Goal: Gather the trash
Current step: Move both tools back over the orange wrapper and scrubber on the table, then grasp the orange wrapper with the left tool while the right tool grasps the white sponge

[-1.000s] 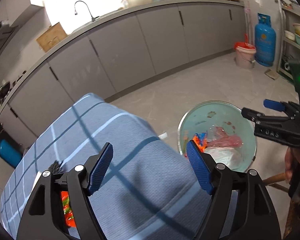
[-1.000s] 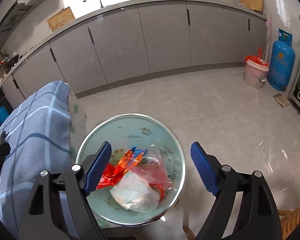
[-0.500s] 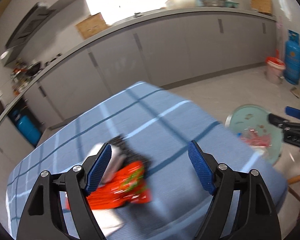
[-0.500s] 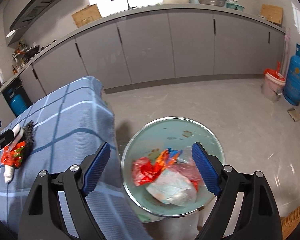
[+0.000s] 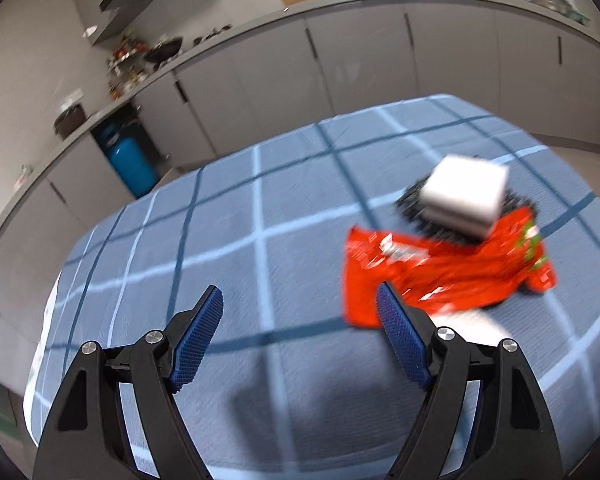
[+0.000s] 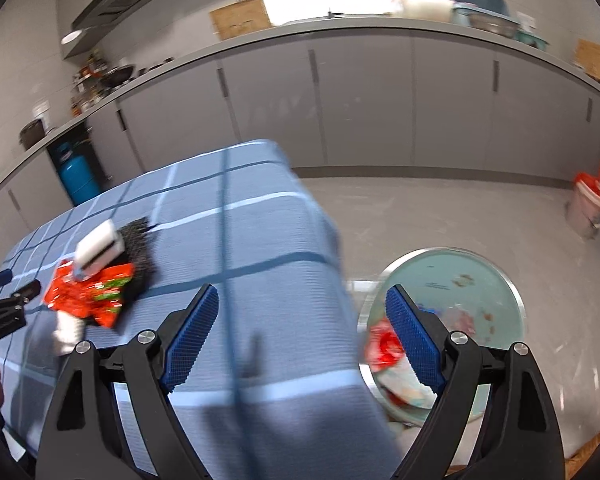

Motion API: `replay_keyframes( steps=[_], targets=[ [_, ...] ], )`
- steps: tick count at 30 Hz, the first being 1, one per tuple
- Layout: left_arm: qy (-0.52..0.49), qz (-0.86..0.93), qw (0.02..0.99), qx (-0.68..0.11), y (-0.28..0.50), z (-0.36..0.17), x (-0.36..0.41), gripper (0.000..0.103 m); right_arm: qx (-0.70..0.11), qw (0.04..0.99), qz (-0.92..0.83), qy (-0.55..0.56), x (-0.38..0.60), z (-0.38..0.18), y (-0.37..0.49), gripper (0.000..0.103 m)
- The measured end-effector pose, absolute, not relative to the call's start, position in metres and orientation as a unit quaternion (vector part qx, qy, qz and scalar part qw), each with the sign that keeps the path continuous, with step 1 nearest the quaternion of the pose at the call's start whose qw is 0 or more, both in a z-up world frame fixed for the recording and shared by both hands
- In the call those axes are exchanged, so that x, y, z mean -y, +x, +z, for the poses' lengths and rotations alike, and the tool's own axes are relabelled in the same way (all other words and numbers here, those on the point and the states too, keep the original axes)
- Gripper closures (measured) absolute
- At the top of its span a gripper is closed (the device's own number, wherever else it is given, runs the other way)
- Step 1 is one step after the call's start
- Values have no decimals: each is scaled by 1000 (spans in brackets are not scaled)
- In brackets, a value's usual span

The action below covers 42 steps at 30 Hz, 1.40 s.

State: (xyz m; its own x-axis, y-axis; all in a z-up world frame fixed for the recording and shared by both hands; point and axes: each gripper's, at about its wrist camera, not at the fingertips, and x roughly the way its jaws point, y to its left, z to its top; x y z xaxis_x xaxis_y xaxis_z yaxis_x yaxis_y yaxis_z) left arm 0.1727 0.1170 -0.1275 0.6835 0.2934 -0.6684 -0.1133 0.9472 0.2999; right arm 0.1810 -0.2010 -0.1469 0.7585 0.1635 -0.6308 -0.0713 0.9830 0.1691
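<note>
An orange-red snack wrapper [image 5: 444, 276] lies on the blue checked tablecloth [image 5: 260, 216], with a white block [image 5: 464, 196] on a black scrubby piece [image 5: 410, 200] behind it. My left gripper [image 5: 298, 338] is open and empty, just left of the wrapper. The same pile shows in the right wrist view: wrapper [image 6: 88, 292], white block [image 6: 98, 248]. My right gripper [image 6: 300, 340] is open and empty over the table's right edge. The round pale-green trash basin [image 6: 480, 276] on the floor holds crumpled wrappers and plastic [image 6: 384, 348]. The left gripper [image 6: 4, 296] shows at the far left.
Grey kitchen cabinets [image 6: 360, 100] and a countertop curve behind the table. A blue gas cylinder [image 5: 130, 164] stands under the counter. A white bucket with a red lid [image 6: 588, 208] stands on the floor at the right. A white scrap [image 6: 66, 330] lies by the wrapper.
Both grippers swung left, away from the basin and over the table. The wrapper pile has come into the left wrist view at the right. Both stayed open.
</note>
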Motion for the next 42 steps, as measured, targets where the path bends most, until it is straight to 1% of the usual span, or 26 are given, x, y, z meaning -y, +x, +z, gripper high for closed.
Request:
replay_keyframes(
  steps=[3, 4, 5, 9, 14, 21, 28, 31, 36, 42],
  targets=[
    [114, 120, 906, -389, 172, -134, -125, 23, -347, 932, 93, 52, 169, -146, 186, 18],
    [113, 124, 906, -388, 172, -135, -128, 17, -349, 930, 101, 44, 158, -145, 189, 18],
    [111, 128, 907, -385, 172, -135, -131, 15, -355, 928, 110, 29, 143, -146, 193, 18],
    [100, 134, 907, -386, 170, -137, -142, 15, -374, 921, 106, -22, 105, -154, 208, 18],
    [93, 135, 905, -392, 168, -143, -149, 15, -402, 909, 99, -44, 87, -167, 221, 18],
    [74, 141, 901, -404, 170, -151, -162, 15, -410, 901, 135, -42, 71, -166, 206, 19],
    [60, 161, 899, -402, 170, -148, -179, 15, -405, 883, 228, -61, 29, -152, 169, 19],
    [54, 162, 899, -403, 169, -147, -181, 15, -395, 888, 227, -59, 26, -145, 164, 19],
    [50, 145, 906, -395, 168, -139, -172, 15, -387, 899, 201, -28, 56, -128, 164, 19],
    [36, 95, 916, -389, 182, -127, -137, 15, -364, 919, 151, 5, 87, -120, 167, 19]
  ],
)
